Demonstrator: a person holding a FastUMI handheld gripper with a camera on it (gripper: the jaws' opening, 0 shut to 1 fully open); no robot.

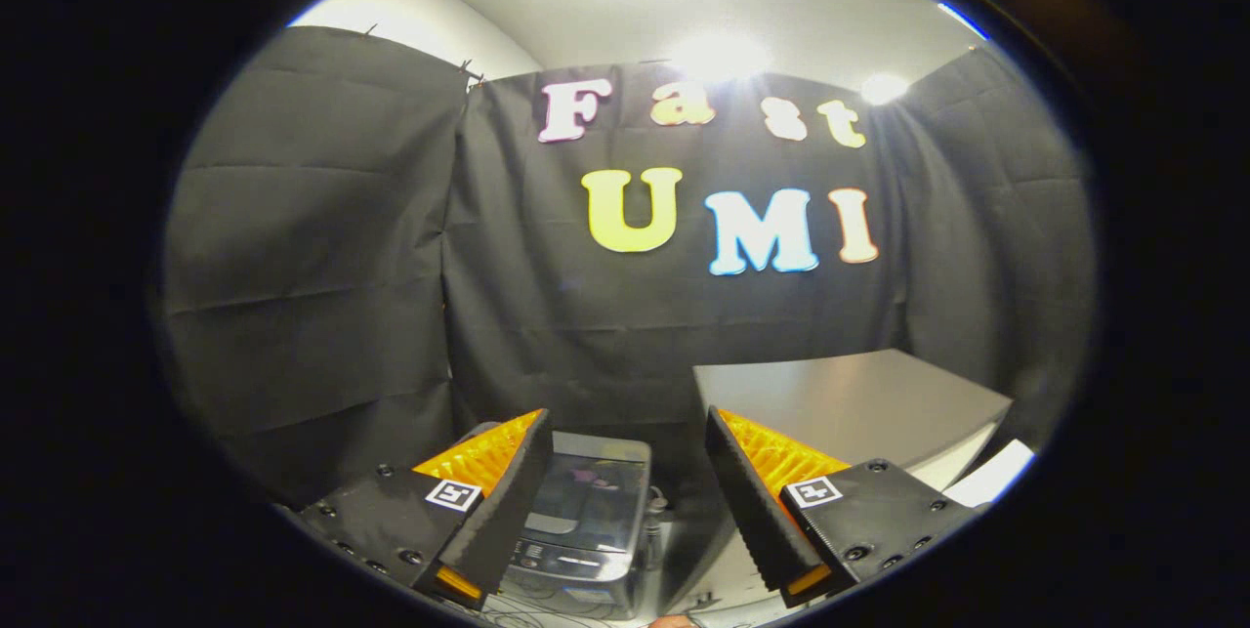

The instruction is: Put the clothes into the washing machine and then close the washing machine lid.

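Note:
A small grey top-loading washing machine (586,521) stands low against the black cloth wall, seen between and beyond my fingers. Its dark see-through lid lies flat on top, and something pinkish shows faintly through it. My gripper (627,433) is held well above and back from the machine. Its orange-and-black fingers (508,481) are spread wide with nothing between them. No loose clothes are in sight.
A grey table (859,403) stands to the right of the washing machine, its corner just beyond my right finger. A white sheet (991,477) lies at the table's near right edge. Cables (547,608) run on the pale floor in front of the machine.

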